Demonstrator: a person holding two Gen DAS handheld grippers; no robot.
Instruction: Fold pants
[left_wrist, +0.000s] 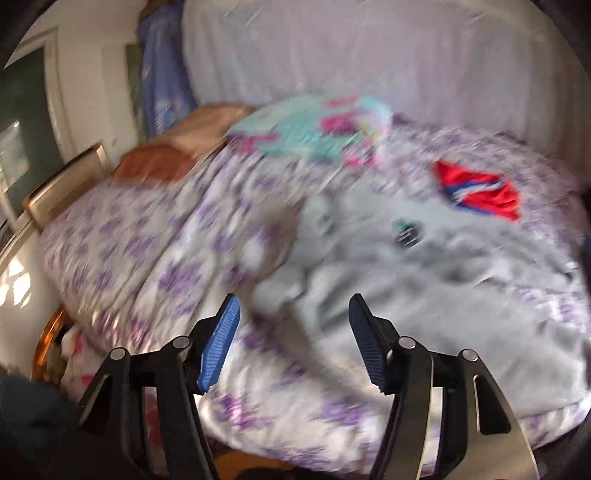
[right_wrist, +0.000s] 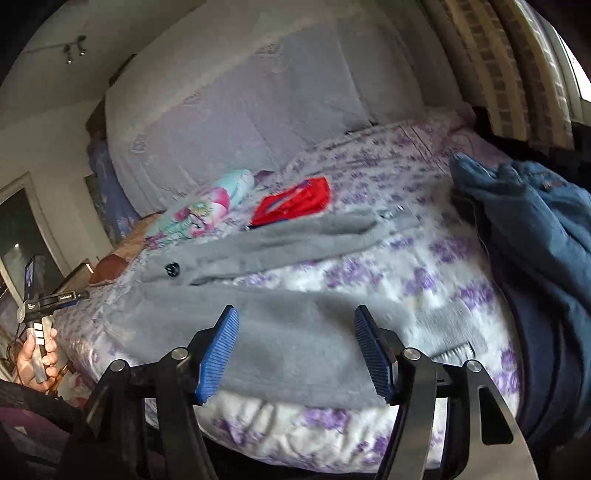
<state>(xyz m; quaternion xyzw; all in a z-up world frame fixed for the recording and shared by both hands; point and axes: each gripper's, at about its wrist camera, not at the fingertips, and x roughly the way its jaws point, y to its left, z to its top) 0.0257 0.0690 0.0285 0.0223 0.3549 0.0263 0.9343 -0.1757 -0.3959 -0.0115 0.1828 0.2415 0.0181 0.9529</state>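
Across bedspread (right_wrist: 424, 266): gray pants (right_wrist: 280, 332), lengthwise.

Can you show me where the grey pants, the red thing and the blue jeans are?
Grey fleece pants (right_wrist: 280, 332): right wrist view, near leg.
Red folded cloth (right_wrist: 295, 206): right wrist view, its middle.
Blue denim jeans (right_wrist: 535, 214): right wrist view, crumpled top.

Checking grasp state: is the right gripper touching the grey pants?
Cannot tell. In the right wrist view the right gripper is open over the grey pants; blur hides any contact or gap.
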